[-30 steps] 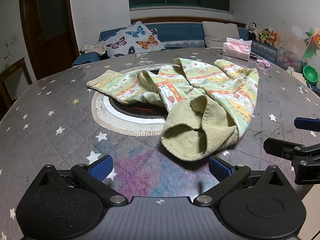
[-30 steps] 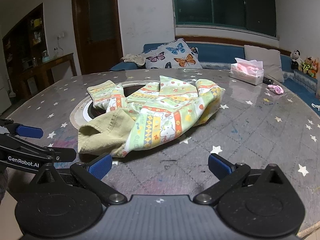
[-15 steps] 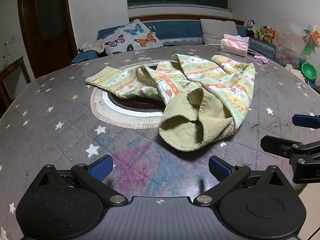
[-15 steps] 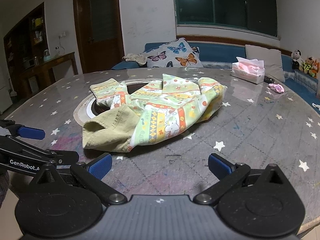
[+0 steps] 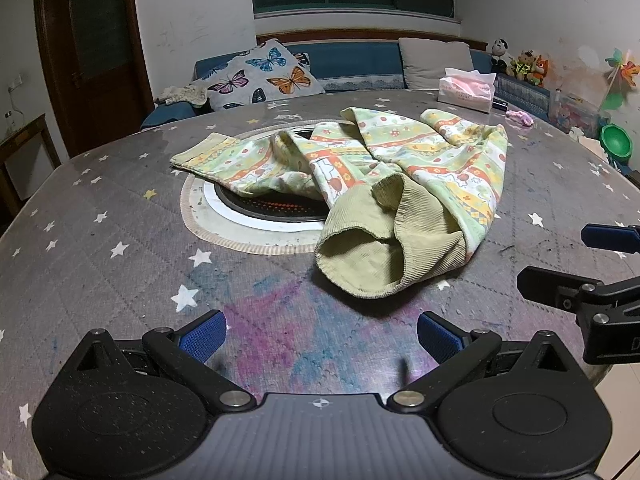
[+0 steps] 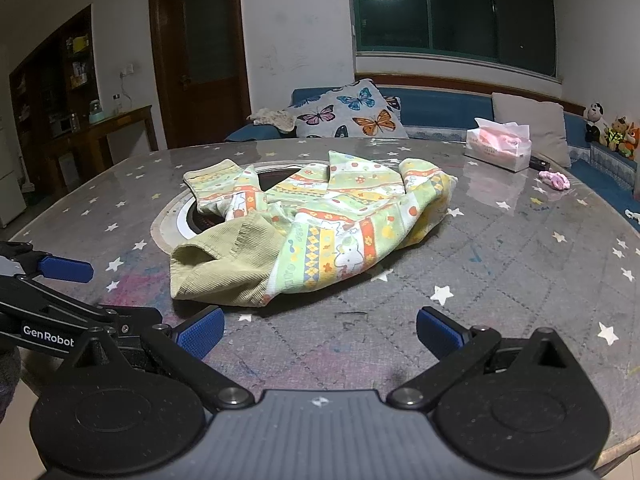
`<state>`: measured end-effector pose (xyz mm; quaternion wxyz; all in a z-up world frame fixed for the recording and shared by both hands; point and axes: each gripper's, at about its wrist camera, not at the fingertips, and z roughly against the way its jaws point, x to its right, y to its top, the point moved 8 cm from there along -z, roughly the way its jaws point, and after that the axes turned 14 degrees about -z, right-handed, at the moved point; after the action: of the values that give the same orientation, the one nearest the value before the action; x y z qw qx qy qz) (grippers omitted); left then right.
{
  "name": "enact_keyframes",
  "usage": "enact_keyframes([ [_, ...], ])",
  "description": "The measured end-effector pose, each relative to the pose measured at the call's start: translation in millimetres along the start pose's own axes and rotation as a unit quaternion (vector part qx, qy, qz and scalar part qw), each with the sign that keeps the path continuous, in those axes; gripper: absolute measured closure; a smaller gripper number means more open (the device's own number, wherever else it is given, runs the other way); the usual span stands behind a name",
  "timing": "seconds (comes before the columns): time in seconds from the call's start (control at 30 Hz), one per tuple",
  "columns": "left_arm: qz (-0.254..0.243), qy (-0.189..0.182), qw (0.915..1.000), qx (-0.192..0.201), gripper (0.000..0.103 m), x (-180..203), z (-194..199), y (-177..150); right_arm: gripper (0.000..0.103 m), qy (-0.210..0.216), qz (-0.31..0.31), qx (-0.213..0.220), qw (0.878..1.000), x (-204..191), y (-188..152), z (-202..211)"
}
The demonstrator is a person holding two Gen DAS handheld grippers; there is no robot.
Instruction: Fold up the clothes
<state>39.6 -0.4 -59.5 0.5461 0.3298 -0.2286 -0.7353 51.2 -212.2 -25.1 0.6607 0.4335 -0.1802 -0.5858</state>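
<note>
Grey quilted cloth printed with white stars covers the round tabletop (image 5: 100, 240), with a purple and blue stain on its near part. A circular black burner with a white rim (image 5: 256, 210) is sunk into the middle. Across it lies the crumpled pale-green child's garment with orange and yellow printed bands (image 5: 440, 160); its olive corduroy lining (image 5: 360, 252) is turned out at the near end, and one sleeve reaches left over the burner. The garment rests flat on the tabletop, touched by neither tool. On the far right stand a pink tissue pack (image 6: 500, 148) and, nearer, a small pink scrap (image 6: 554, 180). The left gripper (image 5: 320, 336) hovers low at the near edge, its blue-padded fingers (image 5: 202, 336) spread wide and empty. The right gripper (image 6: 320, 330) sits beside it to the right, its fingers (image 6: 438, 332) likewise parted, holding nothing.
</note>
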Motion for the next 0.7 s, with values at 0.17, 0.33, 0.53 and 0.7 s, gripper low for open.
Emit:
enact_keyframes([
  [0.17,-0.001,0.0,1.0,-0.002,0.0,0.5,-1.3,-0.2,0.0,0.0,-0.001,-0.001,1.0,0.2,0.0,-1.0],
  [0.33,-0.001,0.0,1.0,-0.003,0.0,0.1,-2.1,-0.3,0.0,0.0,-0.001,-0.001,1.0,0.2,-0.1,-1.7],
  [0.53,-0.003,-0.002,1.0,-0.003,0.0,0.7,-3.3,-0.3,0.0,0.002,0.001,-0.001,1.0,-1.3,1.1,-3.4],
  [0.7,-0.003,-0.002,1.0,-0.005,0.0,0.3,-5.3,-0.3,0.0,0.003,0.001,-0.002,1.0,-1.7,1.5,-5.2],
])
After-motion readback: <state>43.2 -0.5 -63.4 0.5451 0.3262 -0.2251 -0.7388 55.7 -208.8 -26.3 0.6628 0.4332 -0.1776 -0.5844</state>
